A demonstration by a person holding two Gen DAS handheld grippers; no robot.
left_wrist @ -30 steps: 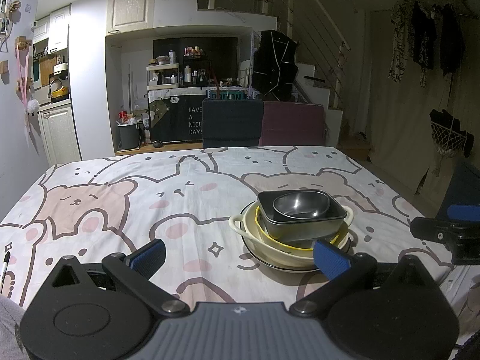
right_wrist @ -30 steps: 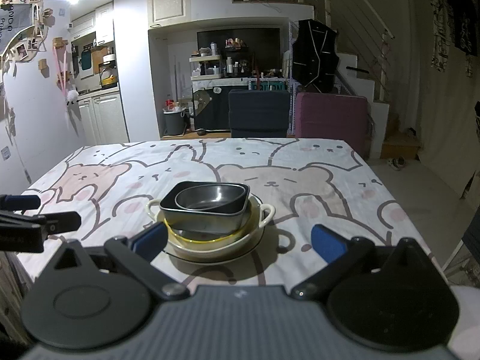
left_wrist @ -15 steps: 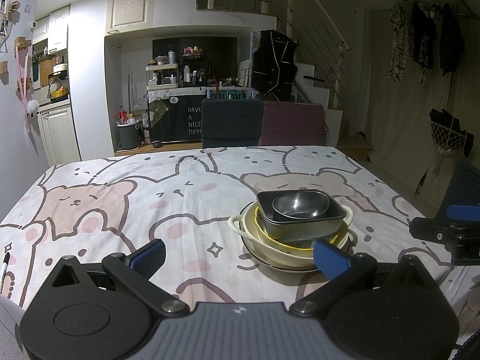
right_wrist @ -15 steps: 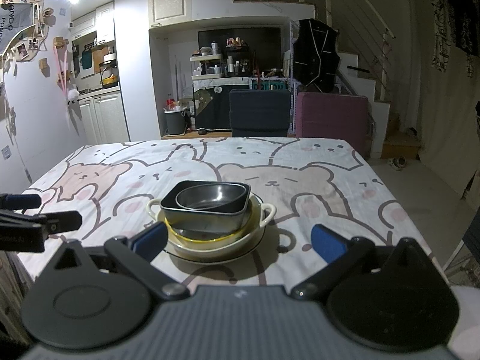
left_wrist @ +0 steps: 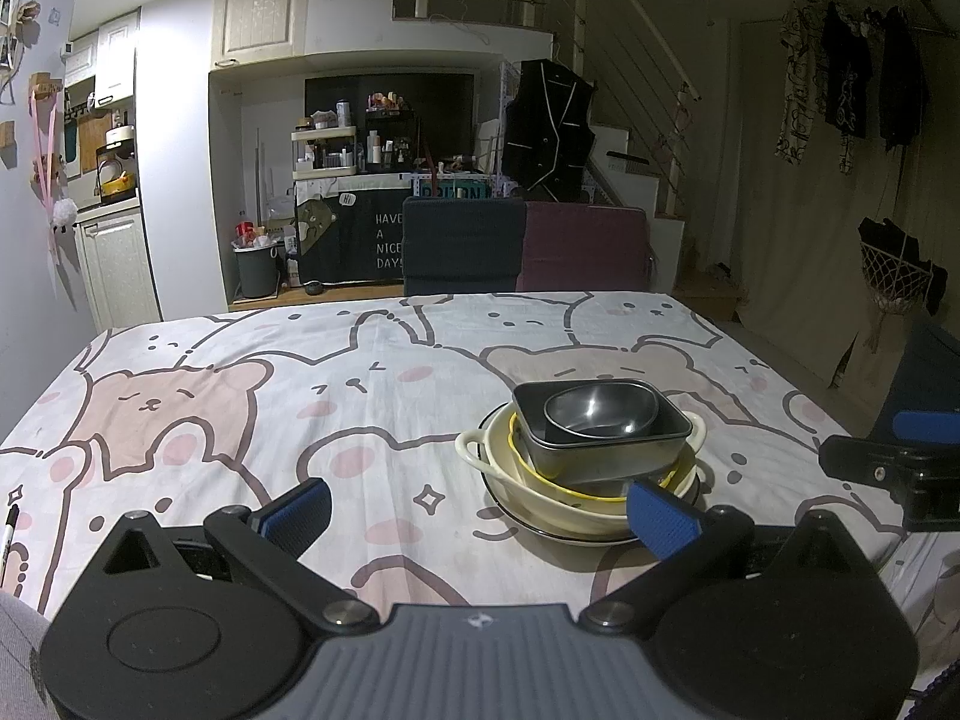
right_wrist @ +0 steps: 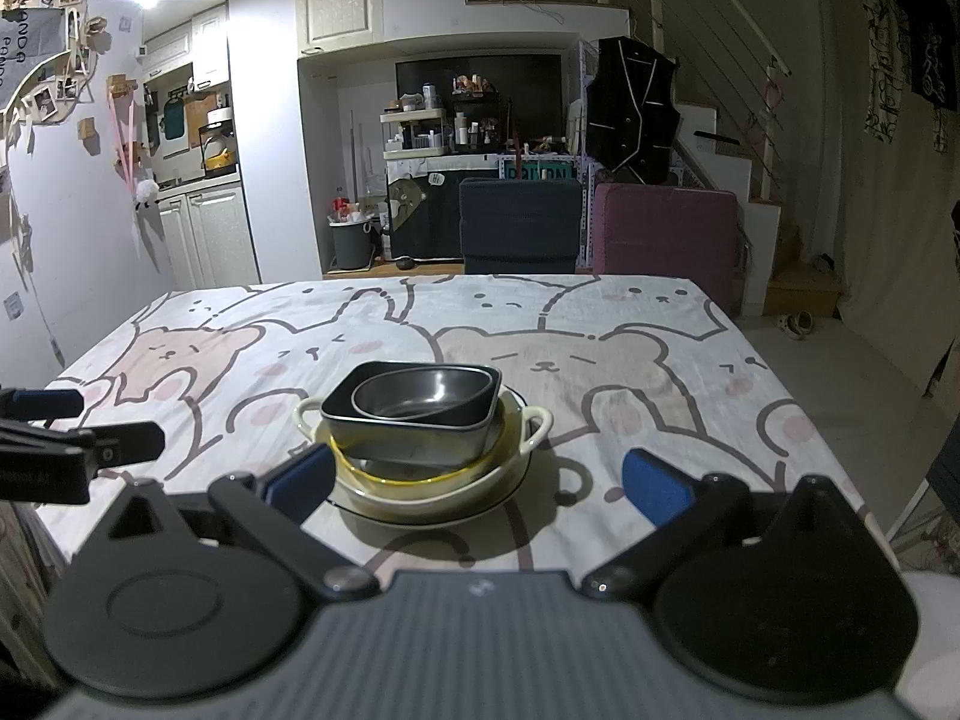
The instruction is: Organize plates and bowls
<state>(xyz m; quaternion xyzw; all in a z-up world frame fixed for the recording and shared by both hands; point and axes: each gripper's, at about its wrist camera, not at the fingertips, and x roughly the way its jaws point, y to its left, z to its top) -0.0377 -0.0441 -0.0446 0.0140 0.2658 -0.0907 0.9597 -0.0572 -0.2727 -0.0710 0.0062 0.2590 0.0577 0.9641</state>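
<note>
A bear-print tablecloth (left_wrist: 372, 384) covers the table, with a dark blue chair (left_wrist: 462, 252) and a maroon chair (left_wrist: 585, 249) side by side at its far edge, and a grey bin (left_wrist: 257, 270) beyond on the floor.

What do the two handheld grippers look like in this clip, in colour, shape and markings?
Both look alike. The left gripper has a ribbed grey body with a small emblem, two black rounded housings bearing circular discs, black linkage arms with silver pivot screws, and blue textured finger pads. The right gripper matches, with the same blue pads. No cables show. Grey fabric, perhaps a sleeve, sits at the left view's corner.
</note>
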